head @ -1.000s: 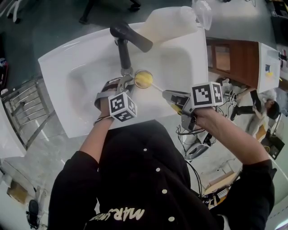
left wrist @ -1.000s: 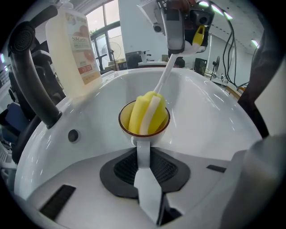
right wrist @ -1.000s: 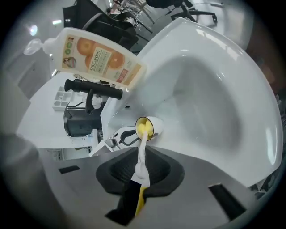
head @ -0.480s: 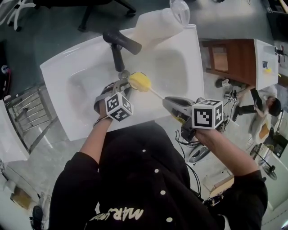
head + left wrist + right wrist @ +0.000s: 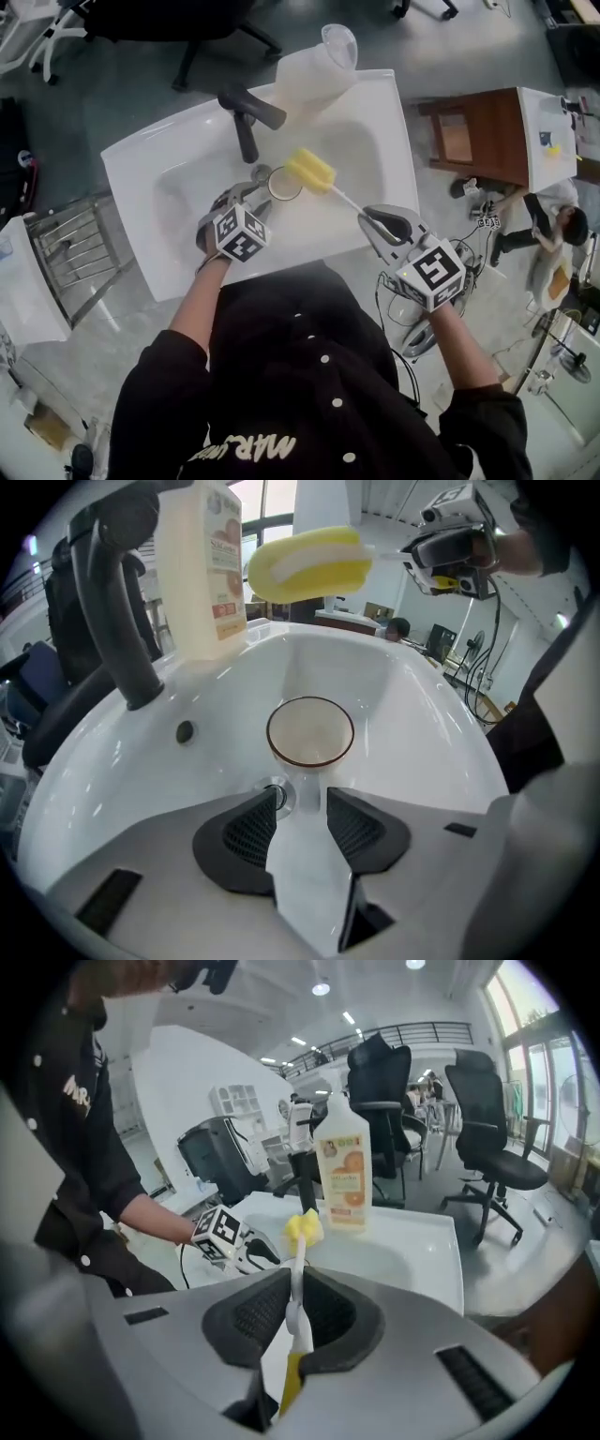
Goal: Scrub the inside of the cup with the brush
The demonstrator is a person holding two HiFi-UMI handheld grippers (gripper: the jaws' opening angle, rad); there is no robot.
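A small clear cup (image 5: 283,184) with a brown rim stands upright in the white sink (image 5: 375,122); in the left gripper view the cup (image 5: 310,731) sits just past my fingertips. My left gripper (image 5: 255,189) (image 5: 300,797) is open, its jaws have just been opening, and nothing is between the pads. The brush's yellow sponge head (image 5: 310,170) (image 5: 305,564) hangs in the air above and right of the cup. My right gripper (image 5: 377,218) (image 5: 295,1305) is shut on the brush's thin white handle (image 5: 298,1274), near its yellow end.
A black faucet (image 5: 246,117) (image 5: 117,621) rises behind the cup. A detergent bottle (image 5: 314,66) (image 5: 344,1180) stands on the sink's back rim. The drain (image 5: 275,794) lies by my left fingertips. A metal rack (image 5: 66,248) stands left of the sink.
The sponge head came up out of the cup and now hangs beside it. The right gripper rolled and drew back toward the person. The left jaws let go of the cup.
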